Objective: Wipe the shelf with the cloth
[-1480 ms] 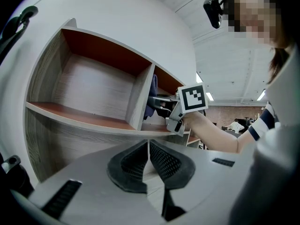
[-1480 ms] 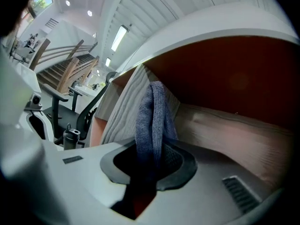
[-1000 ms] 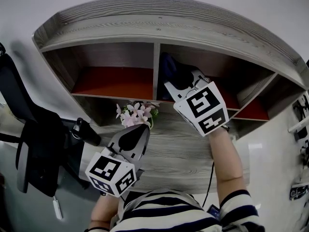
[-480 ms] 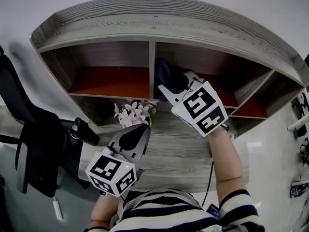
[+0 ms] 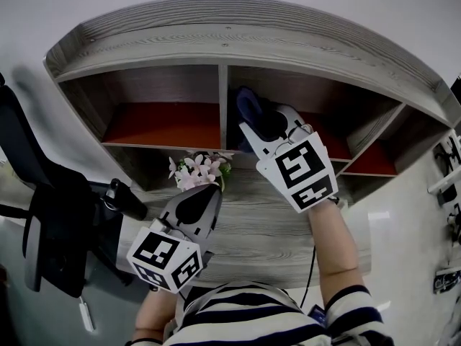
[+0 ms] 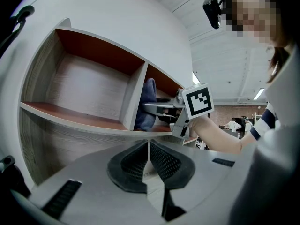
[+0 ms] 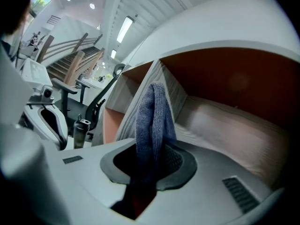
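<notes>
The grey wooden shelf [image 5: 238, 45] has red-backed compartments. My right gripper [image 5: 253, 126] reaches into the middle compartment, just right of the upright divider [image 5: 222, 107], and is shut on a blue cloth [image 5: 245, 105]. In the right gripper view the cloth [image 7: 152, 118] stands up from between the jaws of that gripper [image 7: 151, 161], close to the divider [image 7: 140, 95]. In the left gripper view the cloth [image 6: 147, 104] hangs against the divider's right side. My left gripper [image 5: 193, 209] is shut and empty, held low over the wooden top [image 5: 274, 222] below the shelf.
A small bunch of pink flowers [image 5: 198, 170] stands on the wooden top under the divider. A black office chair [image 5: 43, 215] and a dark bottle [image 5: 128, 199] are at the left. The left compartment [image 5: 166, 121] holds nothing.
The right gripper with the cloth has shifted slightly, drawing back a little towards the shelf's front edge. The left gripper has stayed where it was.
</notes>
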`<state>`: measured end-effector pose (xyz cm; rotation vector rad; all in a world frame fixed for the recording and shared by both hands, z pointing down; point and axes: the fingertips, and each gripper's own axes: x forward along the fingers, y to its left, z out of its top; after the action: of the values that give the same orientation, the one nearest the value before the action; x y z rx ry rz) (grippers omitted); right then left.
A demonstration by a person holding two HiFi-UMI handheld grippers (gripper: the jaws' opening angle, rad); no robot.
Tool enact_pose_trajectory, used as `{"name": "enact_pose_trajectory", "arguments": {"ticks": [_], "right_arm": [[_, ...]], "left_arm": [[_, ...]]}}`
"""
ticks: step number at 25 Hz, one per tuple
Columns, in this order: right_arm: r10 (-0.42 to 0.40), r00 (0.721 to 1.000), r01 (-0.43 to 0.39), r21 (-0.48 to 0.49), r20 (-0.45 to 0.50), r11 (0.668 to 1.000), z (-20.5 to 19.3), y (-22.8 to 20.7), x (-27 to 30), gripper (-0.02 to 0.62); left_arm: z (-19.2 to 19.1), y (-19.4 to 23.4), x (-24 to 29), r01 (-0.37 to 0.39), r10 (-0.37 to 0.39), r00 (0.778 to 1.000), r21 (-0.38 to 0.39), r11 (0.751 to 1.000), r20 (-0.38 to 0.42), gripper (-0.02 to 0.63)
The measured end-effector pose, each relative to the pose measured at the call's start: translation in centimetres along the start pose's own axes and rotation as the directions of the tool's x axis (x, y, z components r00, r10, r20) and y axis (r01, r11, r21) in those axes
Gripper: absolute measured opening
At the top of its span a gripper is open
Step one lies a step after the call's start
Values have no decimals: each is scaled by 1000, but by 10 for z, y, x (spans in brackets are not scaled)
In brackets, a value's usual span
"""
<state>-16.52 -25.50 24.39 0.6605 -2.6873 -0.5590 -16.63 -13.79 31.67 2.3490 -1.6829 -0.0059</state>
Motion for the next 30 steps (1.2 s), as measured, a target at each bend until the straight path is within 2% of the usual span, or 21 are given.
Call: {"name": "enact_pose_trajectory", "arguments": {"ticks": [4,7,13,18,22,30], "right_arm": [[-178,979,175,35,103,984,19,-27,-21,92],[-228,961,216,87,159,972,27,-36,-34,92],[-164,980,154,94,113,984,15,-14,-21,92],[-99,995,99,3,8,995,-10,9,-1,92],[-84,993,78,-84,-79,993,-30,16,7,92],[-105,979,84,-124,-174,989,-53,6,1,92]], "left_arm": [[4,4,0,-16,16,1000,2,1000,16,26],[6,7,0,-20,20,999,-2,1000,27,26],[7,6,2,-16,16,999,-20,1000,41,26],[5,4,3,-4,5,999,-19,1000,39,26],[5,4,2,-4,5,999,-27,1000,40,26],[3,1,6,19,-18,999,-31,999,34,26]]}}
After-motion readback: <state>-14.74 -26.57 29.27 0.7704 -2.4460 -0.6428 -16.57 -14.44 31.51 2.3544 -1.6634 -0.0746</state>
